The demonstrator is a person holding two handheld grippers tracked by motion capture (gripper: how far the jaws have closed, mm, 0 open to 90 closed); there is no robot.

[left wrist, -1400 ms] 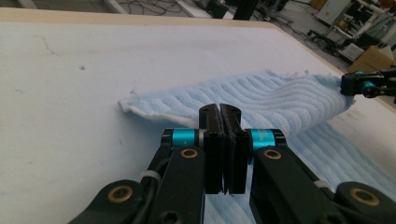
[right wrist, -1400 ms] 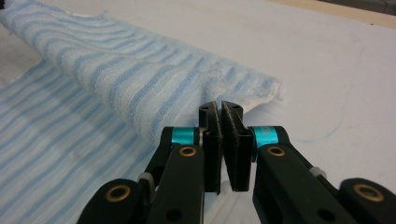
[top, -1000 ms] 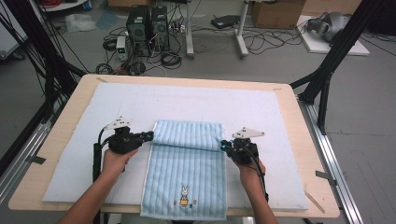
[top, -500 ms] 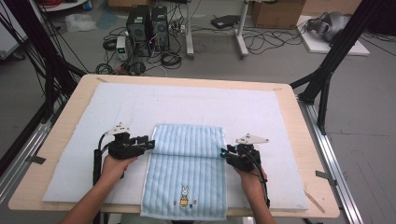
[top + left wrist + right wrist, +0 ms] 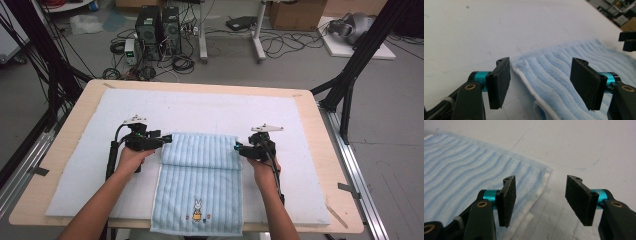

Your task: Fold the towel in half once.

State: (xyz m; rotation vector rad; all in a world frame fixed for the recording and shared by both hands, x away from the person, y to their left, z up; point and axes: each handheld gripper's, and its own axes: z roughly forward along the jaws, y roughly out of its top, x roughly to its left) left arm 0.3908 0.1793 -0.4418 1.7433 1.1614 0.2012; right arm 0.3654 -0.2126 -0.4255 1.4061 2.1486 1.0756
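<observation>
A light blue striped towel [image 5: 200,170] with a small rabbit picture lies on the white mat [image 5: 200,110], its far end folded back over itself. My left gripper [image 5: 168,138] sits at the left end of the fold and my right gripper [image 5: 237,148] at the right end. In the left gripper view my left gripper [image 5: 540,68] stands open over the towel's [image 5: 559,65] corner, pads clear of it. In the right gripper view my right gripper [image 5: 540,183] stands open over the towel's [image 5: 474,165] other corner. Both pairs of jaws have just been opening, with nothing gripped.
The mat covers most of a wooden table [image 5: 320,130]. Black frame posts [image 5: 350,80] stand at both sides. On the floor beyond the far edge are computer cases [image 5: 157,25] and cables. The towel's near end hangs at the table's front edge.
Both grippers have opened and let go of the towel's folded edge. Both hands have shifted slightly toward the table's far side. The fold stays lying flat.
</observation>
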